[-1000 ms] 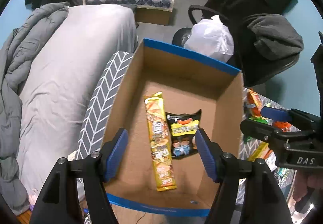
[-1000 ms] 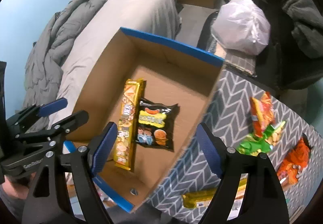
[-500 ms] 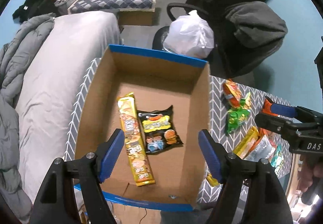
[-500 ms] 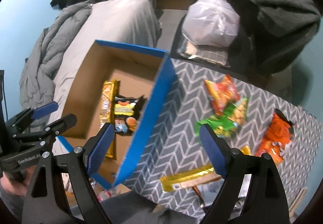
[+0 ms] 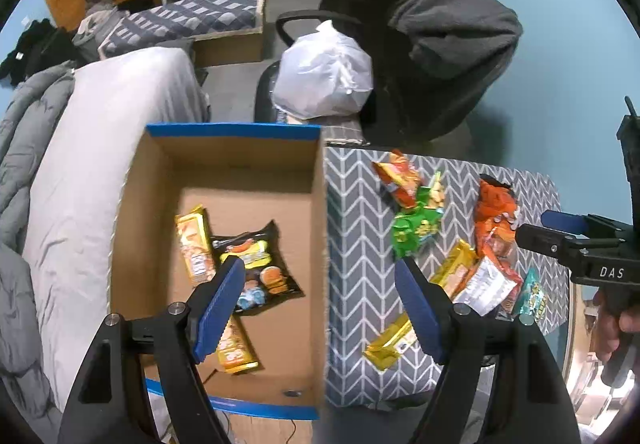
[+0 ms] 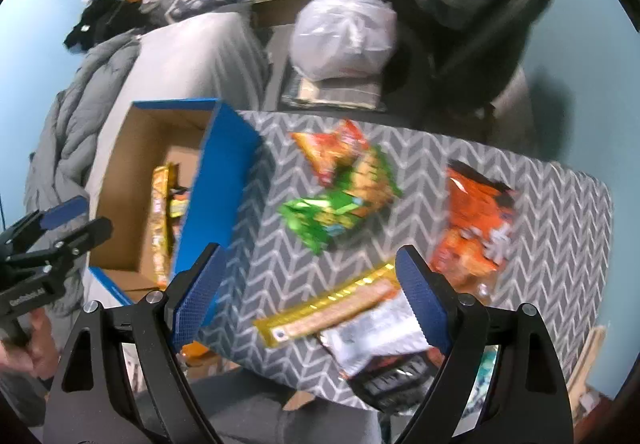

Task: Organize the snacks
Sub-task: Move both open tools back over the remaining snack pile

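On the left edge of the chevron-patterned desk [image 5: 360,212]: cardboard box [image 5: 312,244], blue-rimmed, holding one long gold bar wrapper [image 5: 194,244] and one glossy black snack bag [image 5: 260,260]. Across the desk's middle and right edge: crinkled green packet [image 6: 332,212], orange bag [image 6: 476,220], flat gold bar [image 6: 332,312]. Left tongs [image 5: 320,304] and right tongs [image 6: 312,300] spread wide, both empty.
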`<state>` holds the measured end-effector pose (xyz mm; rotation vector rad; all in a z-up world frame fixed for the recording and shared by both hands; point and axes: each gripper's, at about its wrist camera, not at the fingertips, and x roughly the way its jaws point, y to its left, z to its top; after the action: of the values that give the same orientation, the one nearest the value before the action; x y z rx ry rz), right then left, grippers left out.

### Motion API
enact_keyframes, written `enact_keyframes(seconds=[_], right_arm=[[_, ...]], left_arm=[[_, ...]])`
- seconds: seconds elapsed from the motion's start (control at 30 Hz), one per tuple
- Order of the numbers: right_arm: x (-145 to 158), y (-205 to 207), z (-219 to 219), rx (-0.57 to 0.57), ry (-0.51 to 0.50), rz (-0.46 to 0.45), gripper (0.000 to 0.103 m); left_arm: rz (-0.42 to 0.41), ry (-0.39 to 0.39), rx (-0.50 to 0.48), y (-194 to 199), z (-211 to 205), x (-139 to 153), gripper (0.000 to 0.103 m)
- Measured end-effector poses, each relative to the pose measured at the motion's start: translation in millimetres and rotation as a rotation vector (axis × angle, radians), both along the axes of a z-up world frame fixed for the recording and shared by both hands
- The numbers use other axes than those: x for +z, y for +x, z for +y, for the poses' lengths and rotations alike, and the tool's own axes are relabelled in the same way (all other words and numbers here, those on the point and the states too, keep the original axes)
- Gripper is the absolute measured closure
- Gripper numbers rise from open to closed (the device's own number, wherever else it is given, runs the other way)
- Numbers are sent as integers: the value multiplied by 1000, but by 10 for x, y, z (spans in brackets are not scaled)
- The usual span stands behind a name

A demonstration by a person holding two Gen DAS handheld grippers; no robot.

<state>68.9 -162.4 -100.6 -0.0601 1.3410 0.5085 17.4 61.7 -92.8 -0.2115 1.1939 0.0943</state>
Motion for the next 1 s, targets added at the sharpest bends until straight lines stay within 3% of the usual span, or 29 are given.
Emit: enact_keyframes(seconds=[0.47,1.0], right_arm=[[-112,76,-961,-137,-31,32,16],[-571,330,-1410,-215,-45,91,16]], left_arm=[[15,32,-146,397,-714,-134,24],[112,16,-236,911,-1134,-775,24]])
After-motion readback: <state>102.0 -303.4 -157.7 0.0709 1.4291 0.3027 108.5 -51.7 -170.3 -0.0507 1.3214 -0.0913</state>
